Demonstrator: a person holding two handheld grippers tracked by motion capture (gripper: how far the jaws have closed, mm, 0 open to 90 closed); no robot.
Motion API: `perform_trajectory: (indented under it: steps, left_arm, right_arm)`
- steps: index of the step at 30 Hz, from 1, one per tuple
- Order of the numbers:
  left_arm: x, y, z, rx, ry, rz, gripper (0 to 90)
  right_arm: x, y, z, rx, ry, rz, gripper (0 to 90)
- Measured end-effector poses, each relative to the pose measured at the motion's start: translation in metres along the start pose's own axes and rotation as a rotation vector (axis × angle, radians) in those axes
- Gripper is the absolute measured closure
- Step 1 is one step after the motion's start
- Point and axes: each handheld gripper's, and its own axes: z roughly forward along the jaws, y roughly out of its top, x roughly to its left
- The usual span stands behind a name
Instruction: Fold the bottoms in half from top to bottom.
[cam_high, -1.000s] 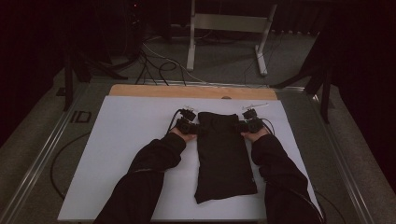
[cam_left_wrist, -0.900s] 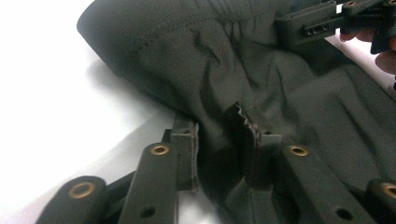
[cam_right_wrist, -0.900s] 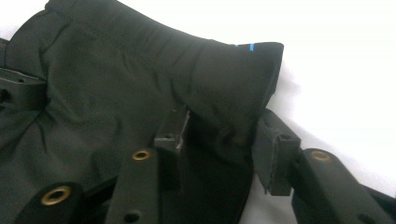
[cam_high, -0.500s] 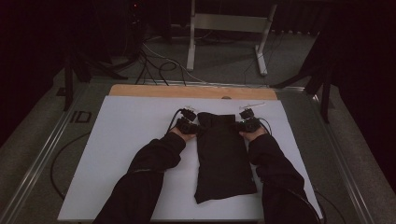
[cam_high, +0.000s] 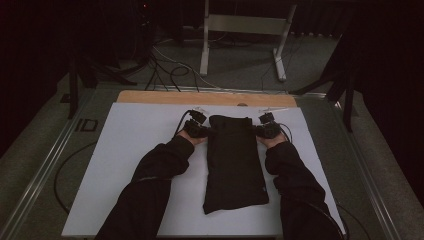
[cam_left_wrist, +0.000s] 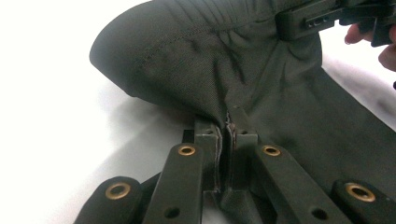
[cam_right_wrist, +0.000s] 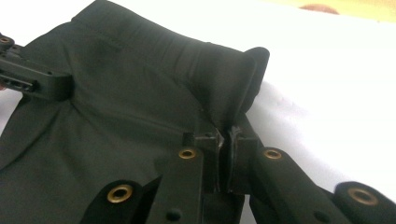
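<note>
Now, step in hand: both claws have taken hold of the far end of the dark folded garment (cam_high: 235, 162), one at each side, and the lift or fold is about to begin
Garment place: it lies lengthwise on the white tabletop (cam_high: 130, 150), a little right of the middle, its far end near the tabletop's far edge by the wooden strip (cam_high: 200, 98) and its near end close to the near edge
Left claw (cam_high: 204, 131): its jaws have just been closing and now stand pressed together on a pinch of cloth at the garment's far left edge; in the left gripper view the fabric (cam_left_wrist: 224, 74) bunches into folds where it runs into the left claw (cam_left_wrist: 229, 122)
Right claw (cam_high: 259, 131): its jaws have just been closing too and are clamped on the far right edge; the right gripper view shows the hem (cam_right_wrist: 233, 79) pulled up into a ridge above the right claw (cam_right_wrist: 226, 135)
Sleeves: the person's dark forearms (cam_high: 165, 165) run along both sides of the garment
Next move, as I judge it: raise both far corners together and evenly, then carry them toward the near edge so the far half folds over the near half
What it calls for: equal height and pace in both hands, enough clearance that the cloth does not drag, and a steady pinch so neither edge slips out
</note>
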Motion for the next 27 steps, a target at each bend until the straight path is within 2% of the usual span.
perform_trajectory:
  steps: [9,17,27]
  left_arm:
    - [-0.003,0.008,-0.014,-0.008,-0.024,0.045,85.9]
    - [-0.012,0.005,-0.025,-0.027,-0.062,0.076,85.9]
    - [-0.022,-0.002,-0.034,-0.038,-0.100,0.089,86.0]
  right_arm:
    - [0.005,0.007,-0.011,-0.032,0.015,-0.017,85.3]
    - [0.011,0.006,-0.023,-0.046,0.023,-0.042,85.3]
    - [0.018,-0.001,-0.035,-0.053,0.036,-0.073,85.3]
